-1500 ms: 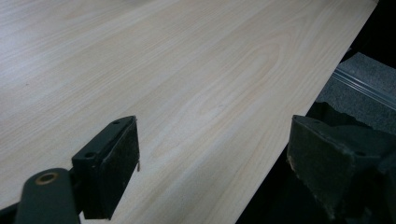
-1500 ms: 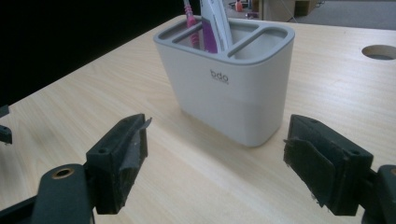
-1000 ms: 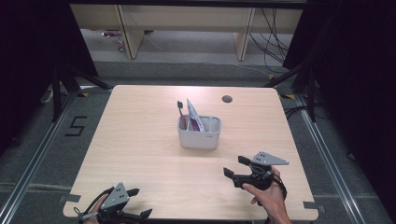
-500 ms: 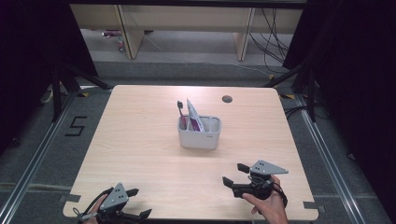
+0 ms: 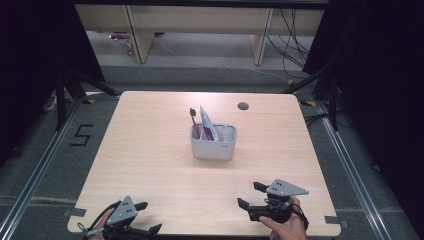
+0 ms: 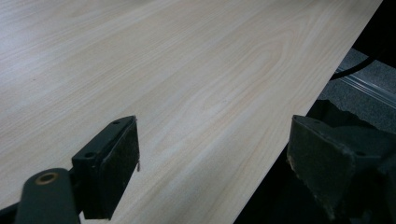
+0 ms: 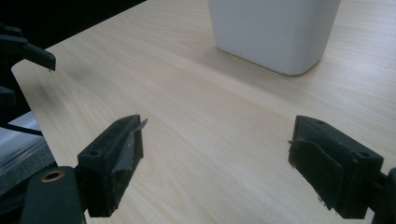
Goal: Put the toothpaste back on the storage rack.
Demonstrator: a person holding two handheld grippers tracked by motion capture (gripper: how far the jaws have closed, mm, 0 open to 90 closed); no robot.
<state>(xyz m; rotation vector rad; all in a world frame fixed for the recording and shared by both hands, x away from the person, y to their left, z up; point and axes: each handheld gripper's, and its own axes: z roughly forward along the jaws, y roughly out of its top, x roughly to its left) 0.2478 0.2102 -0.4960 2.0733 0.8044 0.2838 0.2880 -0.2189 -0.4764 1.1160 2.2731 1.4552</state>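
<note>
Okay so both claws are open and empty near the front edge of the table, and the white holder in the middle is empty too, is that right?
Not quite. The white holder is not empty: the high view shows a black-headed toothbrush and a pink-and-white tube standing in it. The rest holds: the left claw and right claw are open, empty, near the table's front edge.

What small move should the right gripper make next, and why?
Probably ease the right gripper forward toward the white holder. Its jaws stand open and empty near the table's front edge, apart from the holder with the toothbrush.
</note>
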